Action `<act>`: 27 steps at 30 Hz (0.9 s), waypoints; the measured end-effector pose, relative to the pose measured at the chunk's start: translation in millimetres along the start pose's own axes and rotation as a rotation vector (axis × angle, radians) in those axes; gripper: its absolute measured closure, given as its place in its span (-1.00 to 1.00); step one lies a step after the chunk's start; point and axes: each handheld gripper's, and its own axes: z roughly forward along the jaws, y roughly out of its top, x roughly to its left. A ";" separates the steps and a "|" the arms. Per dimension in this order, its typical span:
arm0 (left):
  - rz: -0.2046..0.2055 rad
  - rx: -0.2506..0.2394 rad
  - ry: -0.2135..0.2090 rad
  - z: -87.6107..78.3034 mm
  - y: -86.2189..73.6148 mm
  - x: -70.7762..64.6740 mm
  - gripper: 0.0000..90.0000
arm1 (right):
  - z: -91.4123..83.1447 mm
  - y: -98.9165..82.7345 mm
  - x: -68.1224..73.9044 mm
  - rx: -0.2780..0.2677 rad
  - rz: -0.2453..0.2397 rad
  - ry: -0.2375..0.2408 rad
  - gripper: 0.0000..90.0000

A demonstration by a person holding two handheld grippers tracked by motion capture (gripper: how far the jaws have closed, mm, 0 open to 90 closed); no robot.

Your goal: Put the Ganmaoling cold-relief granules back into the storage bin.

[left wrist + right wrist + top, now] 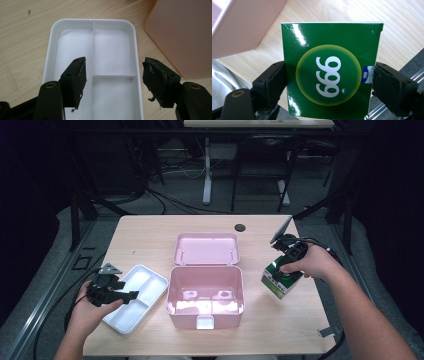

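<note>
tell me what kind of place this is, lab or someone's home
Most likely a lab or recording workspace, not a home: a bare wooden table ringed by dark curtains, loose cables across the grey floor, and metal desk legs behind.

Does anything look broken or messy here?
The black pads on the left gripper look torn and frayed at their edges. The white tray, pink box and green carton look fine; nothing is spilled.

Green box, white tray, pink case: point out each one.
green box [329, 70], right gripper view, its printed front face.
white tray [112, 50], left gripper view, floor of one compartment.
pink case [205, 322], high view, its front wall.
</note>
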 end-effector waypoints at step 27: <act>-0.001 0.000 -0.002 0.0 -0.5 1.7 -0.21 | -39.8 20.0 34.2 -0.032 -0.147 0.020 -0.65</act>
